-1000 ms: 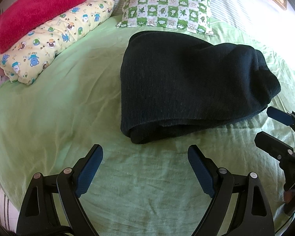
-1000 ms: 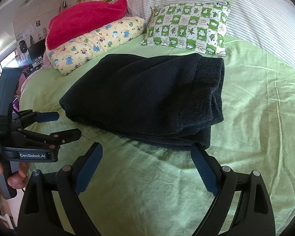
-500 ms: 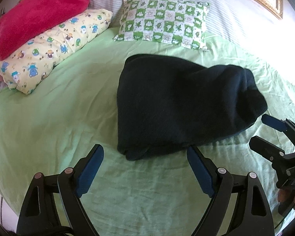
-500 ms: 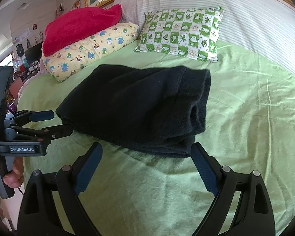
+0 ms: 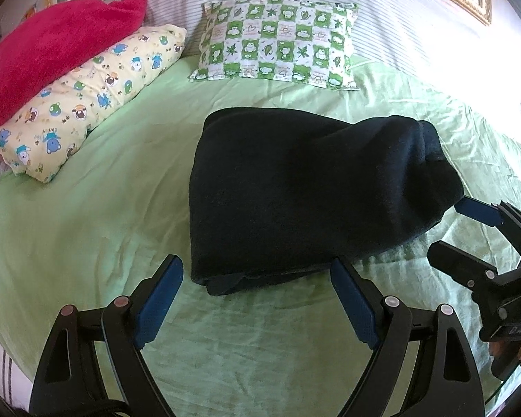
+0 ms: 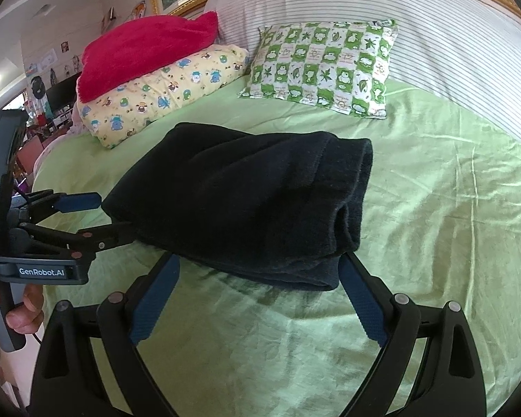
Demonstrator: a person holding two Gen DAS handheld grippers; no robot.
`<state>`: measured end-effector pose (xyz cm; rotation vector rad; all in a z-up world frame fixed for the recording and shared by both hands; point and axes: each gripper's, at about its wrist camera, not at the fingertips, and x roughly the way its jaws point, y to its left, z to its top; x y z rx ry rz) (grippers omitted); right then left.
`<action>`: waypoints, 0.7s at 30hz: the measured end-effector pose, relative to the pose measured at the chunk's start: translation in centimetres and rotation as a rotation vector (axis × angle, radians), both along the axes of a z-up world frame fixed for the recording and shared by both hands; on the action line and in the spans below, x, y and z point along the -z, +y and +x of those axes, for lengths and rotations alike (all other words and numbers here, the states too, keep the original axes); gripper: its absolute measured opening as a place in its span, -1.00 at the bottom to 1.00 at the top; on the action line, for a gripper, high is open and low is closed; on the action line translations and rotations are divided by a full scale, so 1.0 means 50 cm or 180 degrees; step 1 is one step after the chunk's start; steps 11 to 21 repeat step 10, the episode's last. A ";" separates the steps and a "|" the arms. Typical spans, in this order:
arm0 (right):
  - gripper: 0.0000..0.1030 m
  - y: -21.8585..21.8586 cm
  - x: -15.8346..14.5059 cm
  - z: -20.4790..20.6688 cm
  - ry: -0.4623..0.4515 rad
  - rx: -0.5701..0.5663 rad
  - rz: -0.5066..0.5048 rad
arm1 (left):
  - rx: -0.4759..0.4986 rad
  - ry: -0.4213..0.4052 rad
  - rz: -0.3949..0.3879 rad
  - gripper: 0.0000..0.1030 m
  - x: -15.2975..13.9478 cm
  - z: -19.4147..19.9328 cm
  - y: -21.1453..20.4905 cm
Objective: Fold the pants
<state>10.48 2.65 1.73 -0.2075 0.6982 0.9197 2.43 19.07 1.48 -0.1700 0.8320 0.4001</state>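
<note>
Black fleece pants folded thick (layered edges) on green sheet — both tools wide open, empty

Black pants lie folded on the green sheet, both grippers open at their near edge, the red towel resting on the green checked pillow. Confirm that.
Not quite. In the right wrist view the red towel rests on the yellow cartoon-print pillow, not the green checked pillow. The rest stands.
</note>
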 end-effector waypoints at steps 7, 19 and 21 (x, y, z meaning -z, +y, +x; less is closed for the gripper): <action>0.80 0.002 -0.003 0.001 0.0002 -0.0001 0.0000 | 0.0031 0.0040 0.0057 0.71 -0.004 0.008 -0.011; 0.80 0.000 -0.003 -0.002 -0.0001 0.0009 -0.0010 | 0.0045 0.0048 0.0074 0.71 -0.006 0.013 -0.017; 0.80 0.000 -0.003 -0.002 -0.0001 0.0009 -0.0010 | 0.0045 0.0048 0.0074 0.71 -0.006 0.013 -0.017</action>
